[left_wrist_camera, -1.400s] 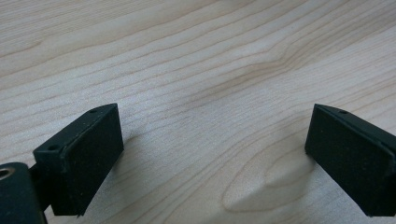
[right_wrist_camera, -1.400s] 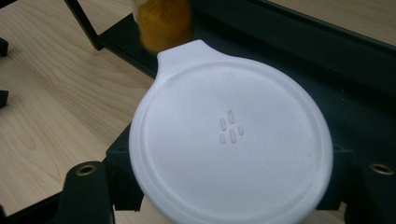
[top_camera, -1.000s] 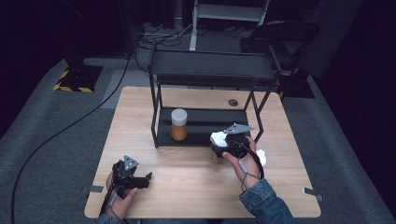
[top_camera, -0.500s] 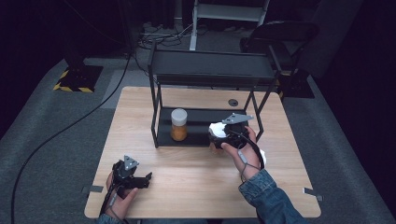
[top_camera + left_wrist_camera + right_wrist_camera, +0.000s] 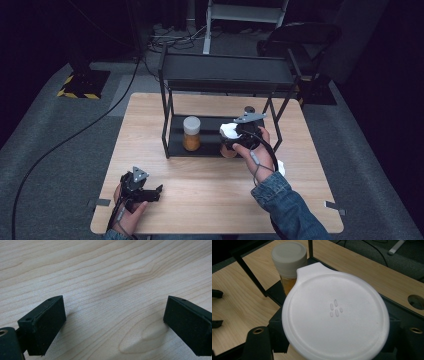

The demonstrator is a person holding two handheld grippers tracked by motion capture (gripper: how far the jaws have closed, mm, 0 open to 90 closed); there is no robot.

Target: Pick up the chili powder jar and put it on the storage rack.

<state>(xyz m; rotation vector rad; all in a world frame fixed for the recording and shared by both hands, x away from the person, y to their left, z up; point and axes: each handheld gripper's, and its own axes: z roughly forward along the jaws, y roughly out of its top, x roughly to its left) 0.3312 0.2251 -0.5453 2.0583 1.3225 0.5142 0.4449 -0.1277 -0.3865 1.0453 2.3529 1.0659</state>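
One white-lidded round plastic container (image 5: 335, 315), pinched in the right gripper (image 5: 235, 138), sits just right of the amber jar (image 5: 192, 133) on the black shelf (image 5: 200, 146).

A dark studio-like lab: a wooden table (image 5: 210, 185) on grey carpet, floor cables (image 5: 65, 140), hazard-striped stand base (image 5: 80, 85).

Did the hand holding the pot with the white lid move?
Yes. The right gripper, shut on the white-lidded container, went forward to the black metal shelf rack, nearer the amber jar.
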